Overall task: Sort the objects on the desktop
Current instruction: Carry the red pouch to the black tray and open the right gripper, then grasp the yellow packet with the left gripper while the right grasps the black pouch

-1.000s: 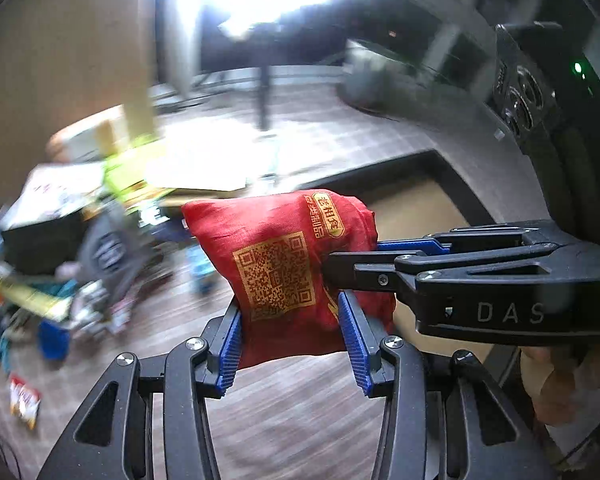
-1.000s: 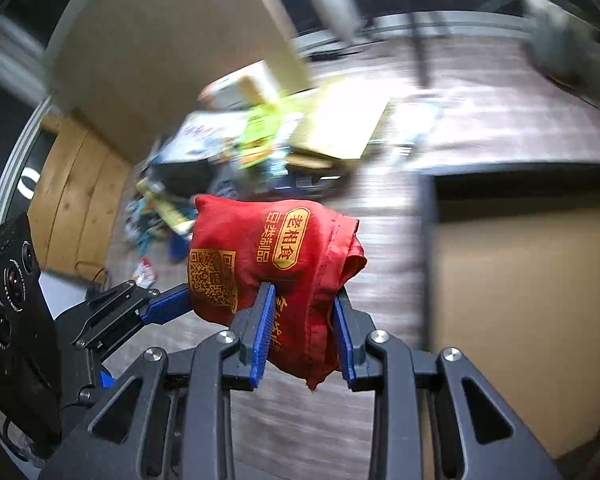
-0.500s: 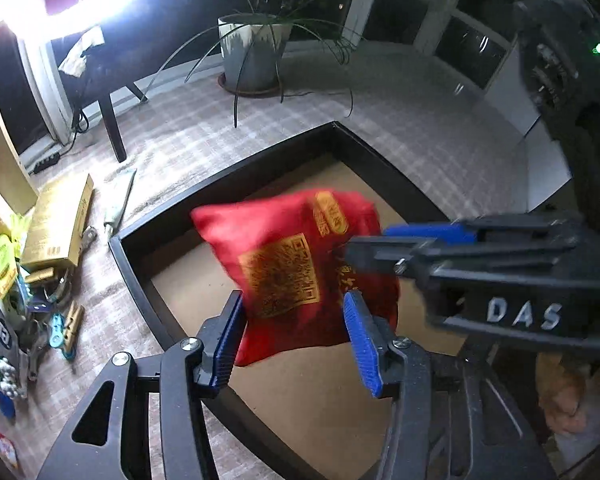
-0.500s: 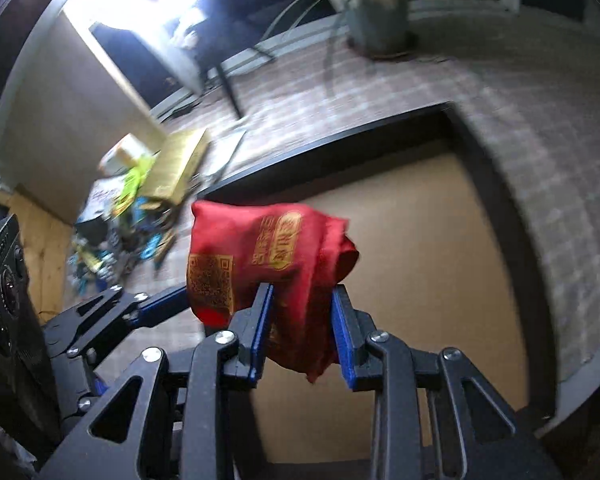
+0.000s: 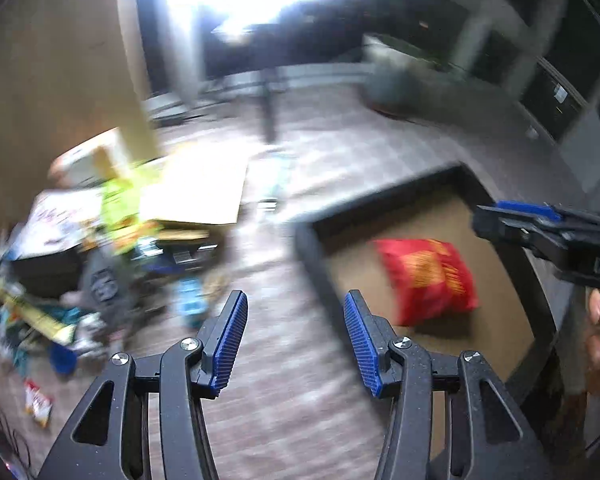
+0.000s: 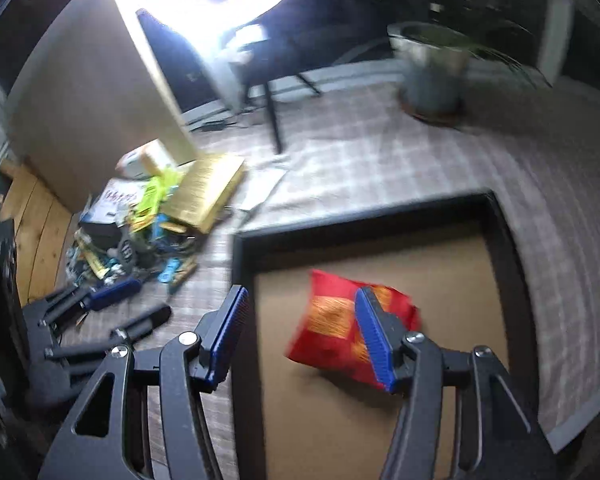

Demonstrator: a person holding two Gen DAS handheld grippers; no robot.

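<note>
The red pouch (image 6: 340,320) lies inside the black-rimmed tray (image 6: 504,232), on its brown floor, nearer the left wall. It looks soft, light and puffy, cloth or thin foil, so I judge it will crumple rather than slip; pinching a bunched corner or a side fold should hold it best. My left claw (image 5: 296,336) stands wide and grips nothing, over the checked desk (image 5: 284,408) just outside the tray. My right claw (image 6: 300,332) is also wide and carries nothing, its right finger crossing in front of the pouch; contact I cannot tell. The clutter pile (image 6: 140,232) waits well apart, unsorted.
</note>
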